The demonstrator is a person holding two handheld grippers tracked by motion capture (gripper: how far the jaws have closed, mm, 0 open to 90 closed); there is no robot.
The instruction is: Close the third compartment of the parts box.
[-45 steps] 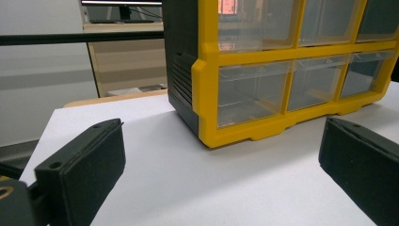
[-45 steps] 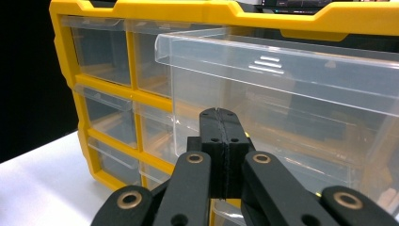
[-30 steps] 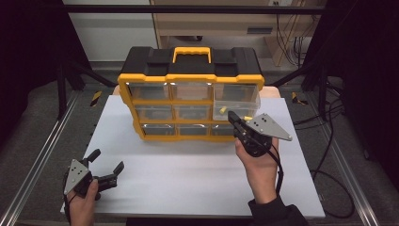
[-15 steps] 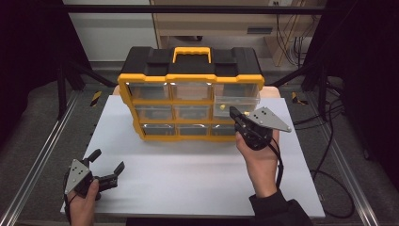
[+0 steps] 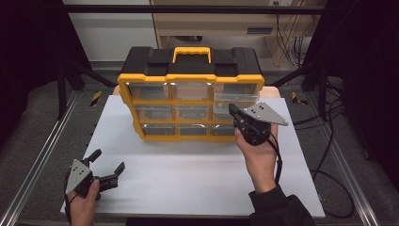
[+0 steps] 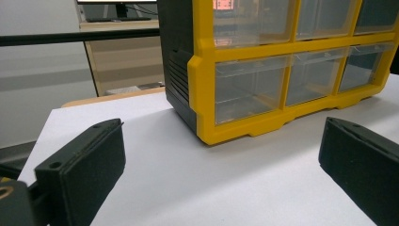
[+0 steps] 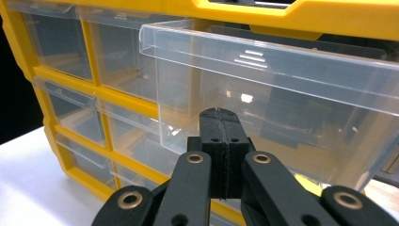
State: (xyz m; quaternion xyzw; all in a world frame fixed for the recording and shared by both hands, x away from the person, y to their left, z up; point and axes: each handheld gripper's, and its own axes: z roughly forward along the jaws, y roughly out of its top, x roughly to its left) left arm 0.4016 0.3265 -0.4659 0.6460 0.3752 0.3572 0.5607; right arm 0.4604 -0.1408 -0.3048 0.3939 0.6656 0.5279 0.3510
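A yellow and black organizer (image 5: 190, 84) with clear drawers stands at the back of the white table (image 5: 188, 174). Its top right drawer (image 5: 235, 100) sticks out a little from the frame. My right gripper (image 5: 231, 110) is shut with nothing between its jaws. Its tips point at the clear front of that drawer (image 7: 282, 84), just under the lip. The right gripper view shows the joined tips (image 7: 220, 115) close against the drawer front; I cannot tell whether they touch it. My left gripper (image 5: 108, 161) rests open at the near left of the table, far from the organizer (image 6: 282, 70).
Metal rails (image 5: 42, 155) run along both sides of the table, and black cables (image 5: 329, 169) trail off to the right. Bare white tabletop lies between the two hands and in front of the organizer.
My right gripper has moved slightly up and left along the organizer's front, from the middle row to the top right drawer. The left gripper has stayed in place.
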